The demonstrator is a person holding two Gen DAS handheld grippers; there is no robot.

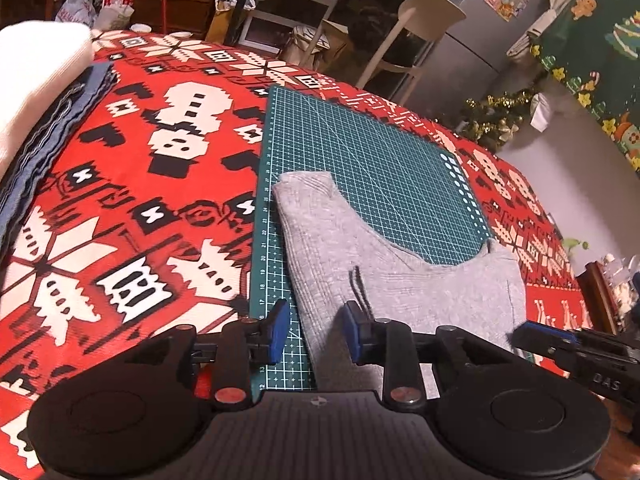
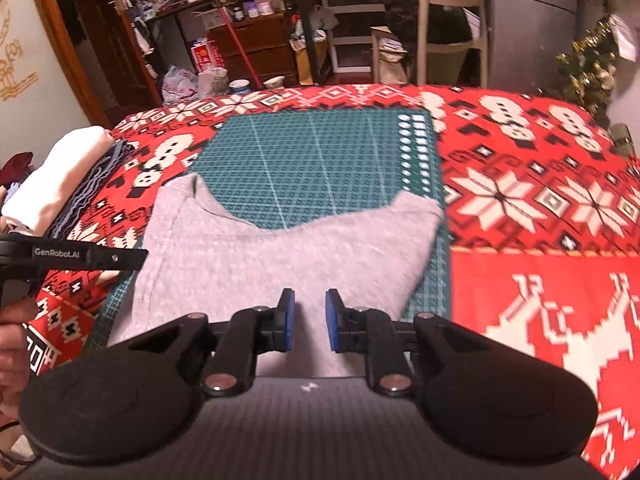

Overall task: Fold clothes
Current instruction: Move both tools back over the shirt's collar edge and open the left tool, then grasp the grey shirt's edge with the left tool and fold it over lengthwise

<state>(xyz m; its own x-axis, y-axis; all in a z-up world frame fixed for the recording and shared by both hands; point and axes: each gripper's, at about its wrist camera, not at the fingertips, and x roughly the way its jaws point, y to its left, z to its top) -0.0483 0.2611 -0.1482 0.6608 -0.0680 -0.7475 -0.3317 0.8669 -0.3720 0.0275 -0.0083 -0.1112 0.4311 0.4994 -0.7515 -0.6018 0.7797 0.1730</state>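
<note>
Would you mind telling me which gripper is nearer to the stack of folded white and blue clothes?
Left. The left gripper is over the gray garment's edge on the stack's side; the right gripper is farther along the garment, away from the stack.

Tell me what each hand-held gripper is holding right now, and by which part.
Nothing is held. The left hand-held gripper and the right hand-held gripper both stand open above the near part of the grey garment, with no cloth pinched between their pads.

One grey garment (image 2: 256,264), one cutting mat (image 2: 320,152), perhaps two folded clothes (image 2: 60,184) stacked.
</note>
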